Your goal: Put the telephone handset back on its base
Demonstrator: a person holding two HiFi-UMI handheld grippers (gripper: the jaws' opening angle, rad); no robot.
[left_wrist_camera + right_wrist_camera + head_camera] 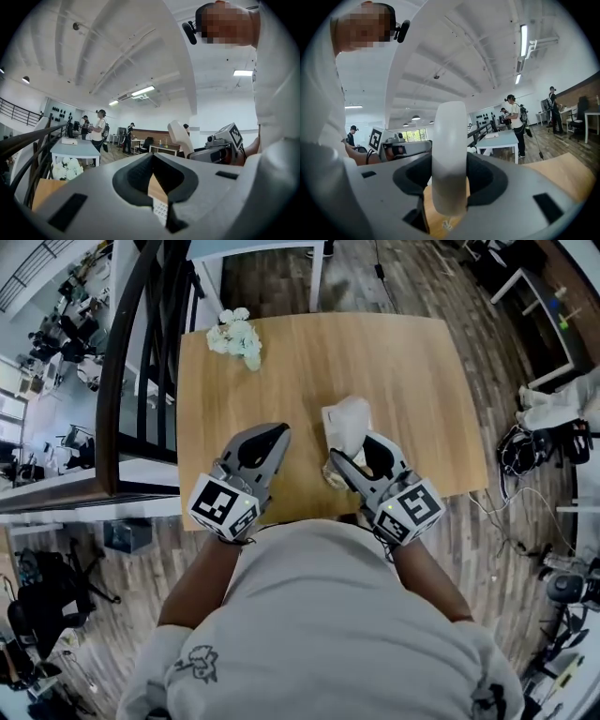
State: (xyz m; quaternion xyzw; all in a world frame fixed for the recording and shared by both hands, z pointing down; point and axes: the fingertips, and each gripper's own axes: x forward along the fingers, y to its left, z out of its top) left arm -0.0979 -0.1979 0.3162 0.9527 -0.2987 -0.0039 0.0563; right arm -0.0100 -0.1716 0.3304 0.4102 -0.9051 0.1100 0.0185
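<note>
The right gripper (pixel 450 190) pinches the white plastic telephone handset (pixel 450 150), held upright above the light wooden table (pixel 309 362). The left gripper (pixel 158 206) is pressed together, empty. Judgement: seating on the base remains; the base cannot be made out.

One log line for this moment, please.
right gripper: shut on handset, over table | left gripper: shut, empty | base: not discernible

The left gripper (pixel 153 159) has its jaws closed on nothing, with the wooden surface (pixel 158 188) showing below them. Right of the jaws, the right gripper (pixel 194 154) holds a white telephone handset (pixel 179 137) upright. White flowers (pixel 63 169) sit to the left.
</note>
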